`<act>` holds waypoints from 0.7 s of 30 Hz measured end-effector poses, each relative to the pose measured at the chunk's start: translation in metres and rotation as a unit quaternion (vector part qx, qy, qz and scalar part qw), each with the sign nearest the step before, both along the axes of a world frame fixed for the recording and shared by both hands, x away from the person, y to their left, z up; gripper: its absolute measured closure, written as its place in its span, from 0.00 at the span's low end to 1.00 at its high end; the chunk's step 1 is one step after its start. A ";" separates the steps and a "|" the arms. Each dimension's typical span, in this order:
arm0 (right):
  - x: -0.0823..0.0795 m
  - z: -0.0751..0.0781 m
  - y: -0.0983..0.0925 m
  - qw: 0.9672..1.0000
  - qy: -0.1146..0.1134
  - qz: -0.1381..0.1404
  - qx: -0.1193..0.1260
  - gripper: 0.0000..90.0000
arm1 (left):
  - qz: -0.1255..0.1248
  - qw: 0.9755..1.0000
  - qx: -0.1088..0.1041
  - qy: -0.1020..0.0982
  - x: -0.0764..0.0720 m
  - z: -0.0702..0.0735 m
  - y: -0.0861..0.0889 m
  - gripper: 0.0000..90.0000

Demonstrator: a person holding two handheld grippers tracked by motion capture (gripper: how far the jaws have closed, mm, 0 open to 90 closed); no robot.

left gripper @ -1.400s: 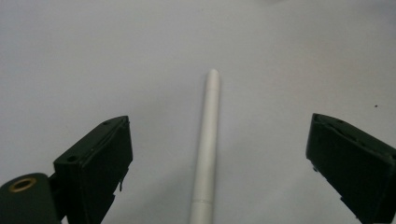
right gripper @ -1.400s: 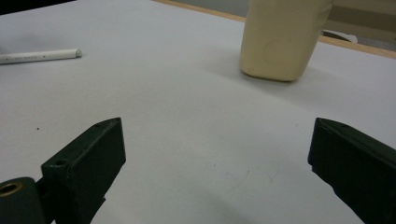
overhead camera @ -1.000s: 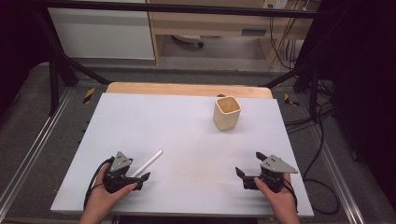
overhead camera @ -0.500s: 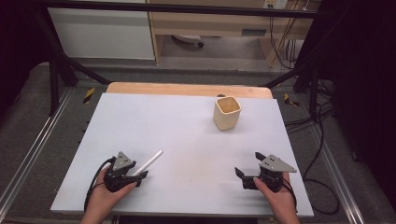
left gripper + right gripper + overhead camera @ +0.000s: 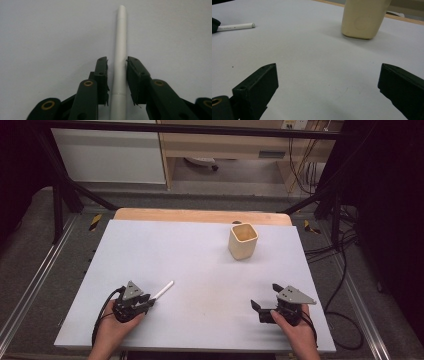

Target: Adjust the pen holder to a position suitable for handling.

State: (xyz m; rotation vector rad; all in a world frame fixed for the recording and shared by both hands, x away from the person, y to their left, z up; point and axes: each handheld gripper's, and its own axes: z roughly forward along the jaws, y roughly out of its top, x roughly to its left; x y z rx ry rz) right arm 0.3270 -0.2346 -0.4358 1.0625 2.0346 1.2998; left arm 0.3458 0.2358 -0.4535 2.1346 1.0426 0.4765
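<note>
Left claw closing on the pen

The left claw (image 5: 117, 75) has just been closing around the white pen (image 5: 120, 50) lying flat on the worktop (image 5: 200, 255) (pads barely touching it). The right claw (image 5: 328, 87) stands wide open, empty. Farther off stands a cream cup (image 5: 243, 240).

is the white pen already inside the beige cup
No, the white pen lies flat on the table between the jaws of the left gripper, well apart from the beige cup.
</note>
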 end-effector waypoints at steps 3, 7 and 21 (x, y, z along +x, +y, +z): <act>0.000 0.000 0.000 1.000 0.000 0.001 -0.001 0.04 | -0.013 1.000 0.010 -0.007 -0.001 0.000 -0.002 0.86; 0.000 0.000 0.001 1.000 0.003 0.000 0.000 0.04 | -0.015 1.000 0.019 -0.009 -0.001 0.000 -0.004 0.88; -0.001 0.004 0.009 1.000 0.001 0.001 0.009 0.04 | 0.000 0.997 -0.046 -0.069 -0.010 0.024 -0.001 0.88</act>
